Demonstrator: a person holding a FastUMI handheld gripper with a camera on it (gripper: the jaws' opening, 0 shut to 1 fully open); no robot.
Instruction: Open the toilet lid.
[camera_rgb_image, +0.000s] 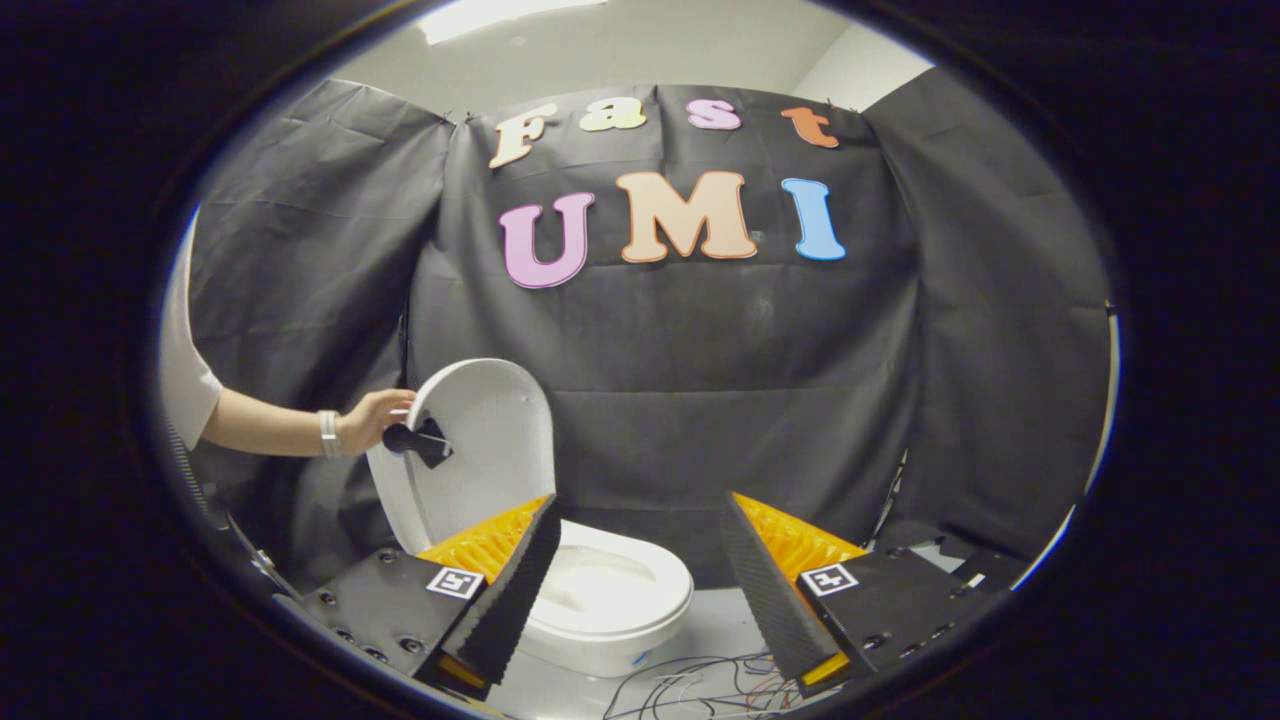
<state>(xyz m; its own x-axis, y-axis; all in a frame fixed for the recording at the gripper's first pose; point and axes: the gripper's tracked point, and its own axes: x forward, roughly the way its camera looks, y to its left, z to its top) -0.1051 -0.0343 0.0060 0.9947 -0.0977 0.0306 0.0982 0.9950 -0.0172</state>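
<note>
A white toilet stands on the floor just ahead of my fingers, its bowl showing between them. Its white lid is raised and tilted back to the left, above my left finger. A small dark clip or handle sits on the lid's left rim. A person's hand, with a watch on the wrist, touches that rim beside the clip. My gripper is open, with nothing between its fingers, and hangs above and short of the bowl.
Black cloth walls close the booth behind and on both sides of the toilet. Loose wires lie on the light floor below my right finger. The person's arm and white sleeve reach in from the left.
</note>
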